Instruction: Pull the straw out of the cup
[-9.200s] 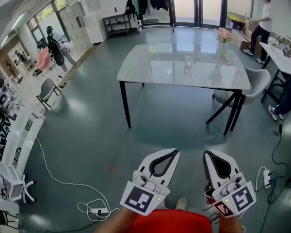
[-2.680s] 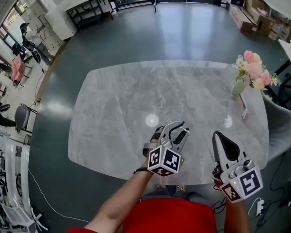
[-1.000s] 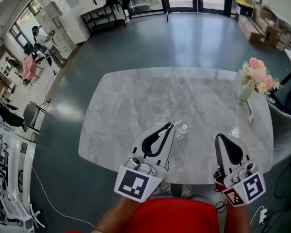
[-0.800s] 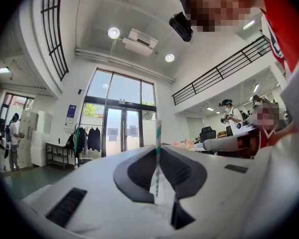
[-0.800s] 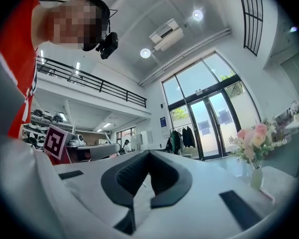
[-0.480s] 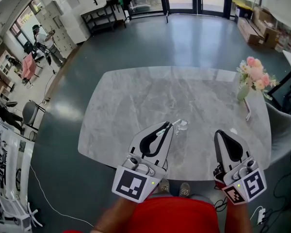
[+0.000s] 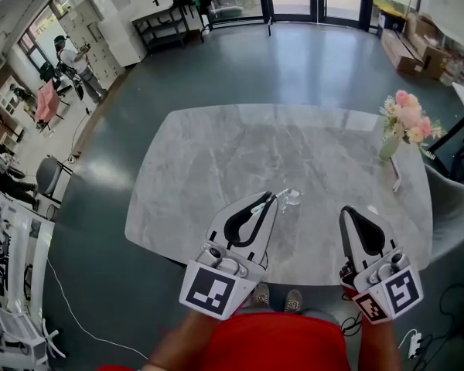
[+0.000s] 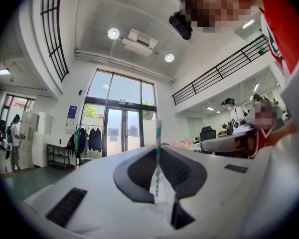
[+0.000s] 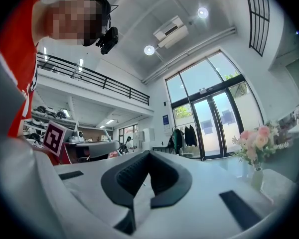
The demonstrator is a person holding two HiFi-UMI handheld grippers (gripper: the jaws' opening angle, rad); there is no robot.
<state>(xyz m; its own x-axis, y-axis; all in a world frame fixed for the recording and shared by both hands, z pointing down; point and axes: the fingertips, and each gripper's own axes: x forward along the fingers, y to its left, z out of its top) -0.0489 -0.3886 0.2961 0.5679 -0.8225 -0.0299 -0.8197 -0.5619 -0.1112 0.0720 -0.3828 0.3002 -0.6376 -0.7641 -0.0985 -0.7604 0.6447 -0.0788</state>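
Near lower centre of head view: grips straw [image 8: 157,158] upright in left gripper [image 7: 272,197], tip beside cup [image 7: 292,200] on table [image 7: 216,153]. Lower right: holds right gripper [image 7: 345,211] closed, empty.

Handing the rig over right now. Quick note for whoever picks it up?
Left claw: shut on the straw, right beside the cup.
Right claw: shut, empty, over the near side of the table.
Cup: standing on the table, just ahead of the left claw.
Done: straw gripped.
Unclear: whether the straw's lower end is clear of the cup.
Left: lift the straw fully free if it is not out yet.
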